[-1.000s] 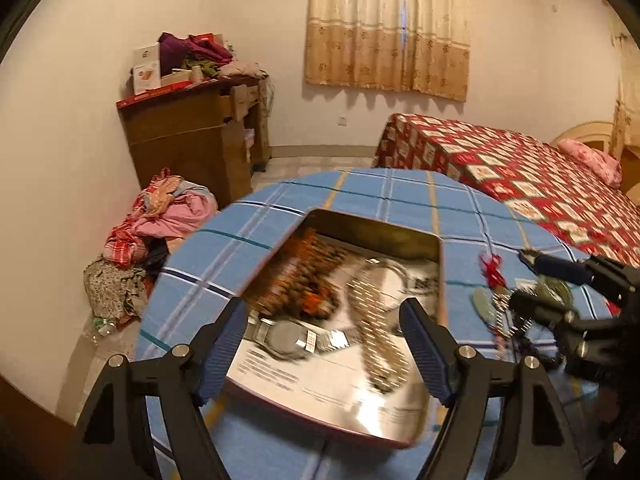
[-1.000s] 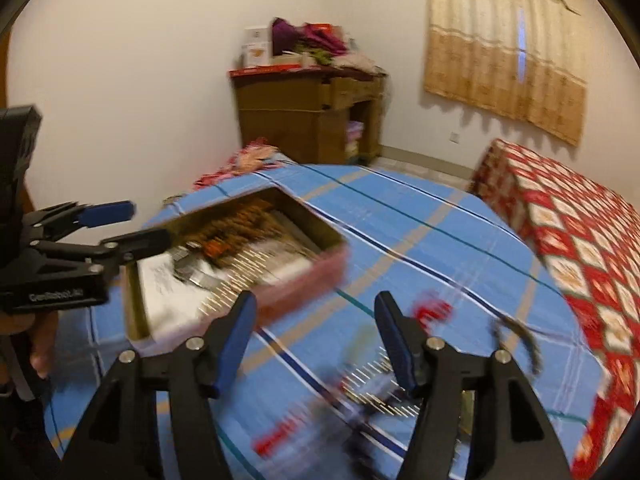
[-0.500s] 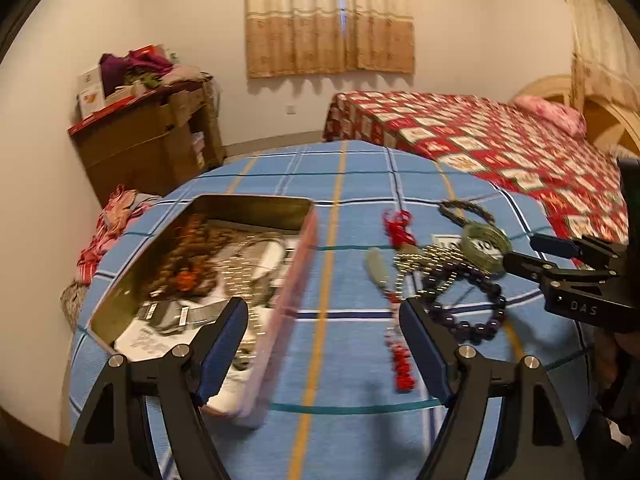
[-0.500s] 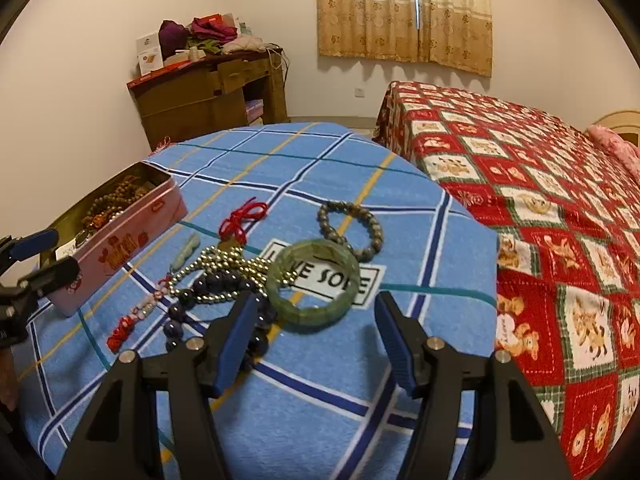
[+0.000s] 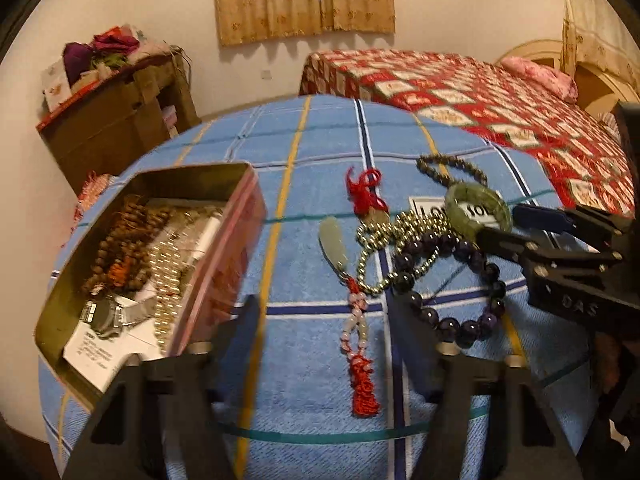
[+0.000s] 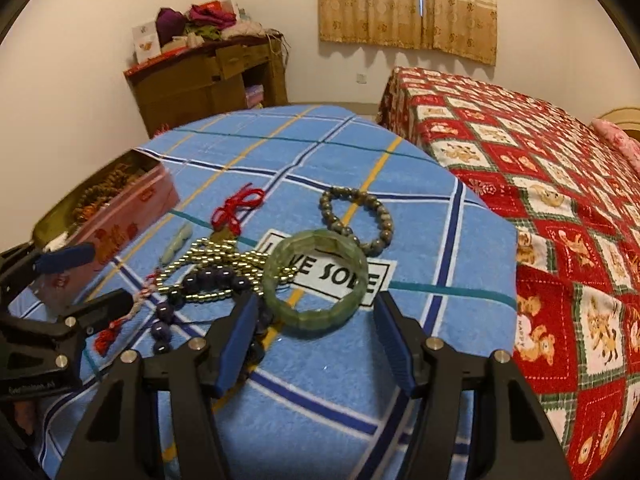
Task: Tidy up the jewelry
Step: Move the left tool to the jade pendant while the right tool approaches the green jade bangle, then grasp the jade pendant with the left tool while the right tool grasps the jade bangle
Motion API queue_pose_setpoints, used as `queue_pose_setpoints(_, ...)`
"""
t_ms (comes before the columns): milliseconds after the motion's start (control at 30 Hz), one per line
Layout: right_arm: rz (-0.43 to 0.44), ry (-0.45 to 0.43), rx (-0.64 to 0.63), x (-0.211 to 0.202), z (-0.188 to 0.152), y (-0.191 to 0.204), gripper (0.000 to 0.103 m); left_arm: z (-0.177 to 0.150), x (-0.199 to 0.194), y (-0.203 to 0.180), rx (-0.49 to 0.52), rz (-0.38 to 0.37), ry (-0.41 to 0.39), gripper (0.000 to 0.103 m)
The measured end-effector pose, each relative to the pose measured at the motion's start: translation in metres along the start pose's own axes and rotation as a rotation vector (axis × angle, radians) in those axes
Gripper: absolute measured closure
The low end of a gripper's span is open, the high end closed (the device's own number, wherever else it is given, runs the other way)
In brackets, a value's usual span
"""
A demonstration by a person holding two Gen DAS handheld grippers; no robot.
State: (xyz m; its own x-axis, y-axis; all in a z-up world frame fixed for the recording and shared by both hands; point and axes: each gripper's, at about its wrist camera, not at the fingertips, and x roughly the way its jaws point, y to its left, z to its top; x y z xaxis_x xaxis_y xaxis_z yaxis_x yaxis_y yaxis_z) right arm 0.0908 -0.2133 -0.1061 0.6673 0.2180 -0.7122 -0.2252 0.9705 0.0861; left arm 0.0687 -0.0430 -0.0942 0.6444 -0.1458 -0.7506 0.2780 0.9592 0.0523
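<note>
A round table (image 6: 400,380) in a blue checked cloth carries loose jewelry. The right claw (image 6: 314,344) is spread, its jaws having just narrowed, either side of the near rim of a green jade bangle (image 6: 316,282), not yet pinching it. The left claw (image 5: 328,336) is also spread and has just been closing, empty, over a red-tasselled bead charm (image 5: 358,344). An open tin (image 5: 224,256) of stored pieces sits at nine o'clock. Likely next: close on the bangle, carry it to the tin.

Green bangle (image 6: 316,288) on blue plaid cloth (image 6: 400,208).
</note>
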Motion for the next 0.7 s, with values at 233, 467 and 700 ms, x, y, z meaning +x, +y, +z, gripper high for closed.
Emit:
queue_pose_setpoints(233, 0.03, 0.01, -0.023, -0.001, -0.006, 0.003, 0.082, -0.001, 0.01, -0.005, 0.021, -0.06, 0.048, 0.078)
queue_pose_setpoints(467, 0.037, -0.019, -0.033, -0.012, -0.015, 0.008, 0.083, -0.002, 0.011, -0.001, 0.001, -0.104, 0.062, 0.094)
queue_pose_setpoints(700, 0.047, -0.059, -0.023, -0.027, -0.014, 0.006, 0.083, -0.002, 0.002, 0.003, -0.018, -0.111, 0.017, 0.098)
